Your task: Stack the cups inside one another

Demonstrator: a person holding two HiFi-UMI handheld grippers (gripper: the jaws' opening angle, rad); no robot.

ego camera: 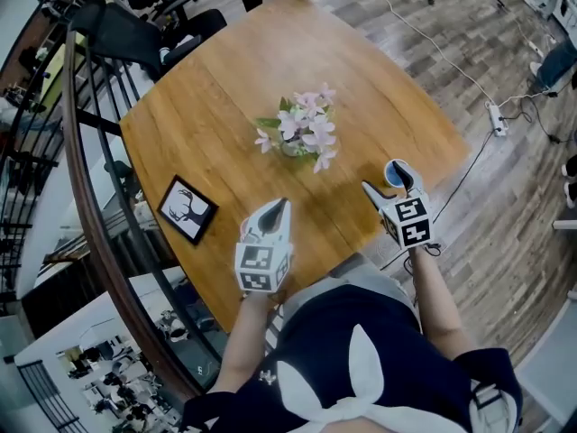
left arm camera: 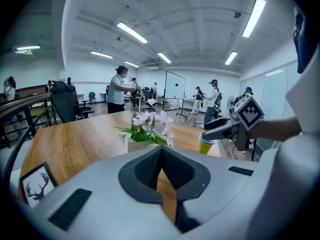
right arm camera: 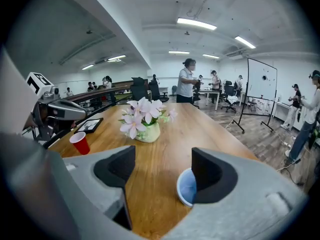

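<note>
The person is holding both tools over the near edge of the wooden table (ego camera: 216, 106). The left gripper (left arm camera: 161, 156) is showing its jaws pressed together, with nothing between them. The right gripper (right arm camera: 164, 166) is holding its jaws apart, and the blue-rimmed cup (right arm camera: 186, 186) is standing upright in the gap, close beside the right-hand pad (not clamped; contact with the pad is unclear). In the head view that cup is sitting at 4 o'clock from the flower pot (ego camera: 305, 124), near the table's edge. The red cup (right arm camera: 80, 143) is standing upright just below the left gripper's tips, at 8 o'clock from the flowers in the right gripper view, well apart from the other cup. A framed deer picture (ego camera: 187, 209) is lying at 8 o'clock from the flowers.
</note>
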